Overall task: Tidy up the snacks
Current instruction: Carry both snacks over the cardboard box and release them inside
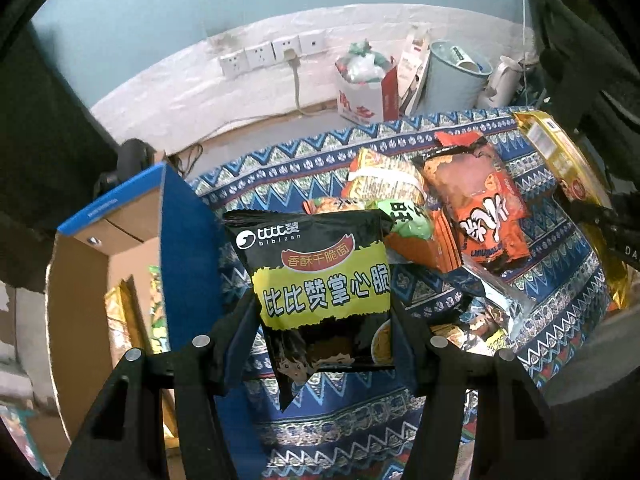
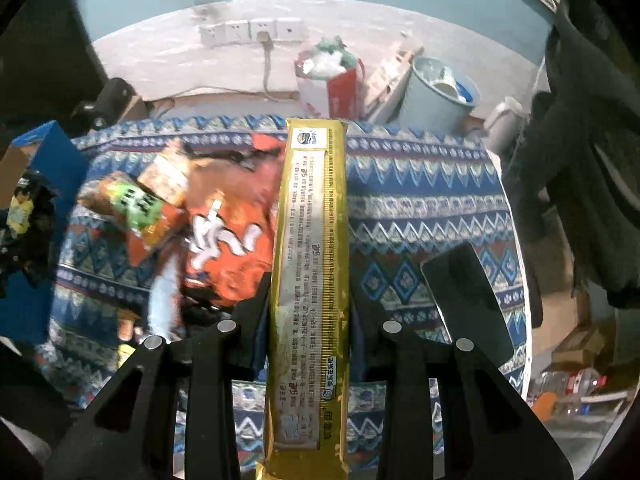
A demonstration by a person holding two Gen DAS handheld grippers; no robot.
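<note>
My left gripper (image 1: 325, 320) is shut on a black and yellow noodle snack bag (image 1: 320, 276), held upright above the patterned tablecloth (image 1: 340, 420), beside an open cardboard box (image 1: 120, 248) on the left. My right gripper (image 2: 308, 308) is shut on a long gold biscuit pack (image 2: 310, 260), held above the cloth (image 2: 420, 208). A pile of snacks lies on the table: an orange bag (image 1: 484, 208), a green pack (image 1: 408, 220) and others. The pile shows blurred in the right wrist view (image 2: 224, 232). The gold pack also shows at the right of the left wrist view (image 1: 560, 156).
The box holds some snack packs (image 1: 128, 320). A black phone (image 2: 464, 300) lies on the cloth at the right. Behind the table stand a red and white bag (image 1: 364, 92), a pale blue bin (image 1: 452, 76) and wall sockets (image 1: 272, 52).
</note>
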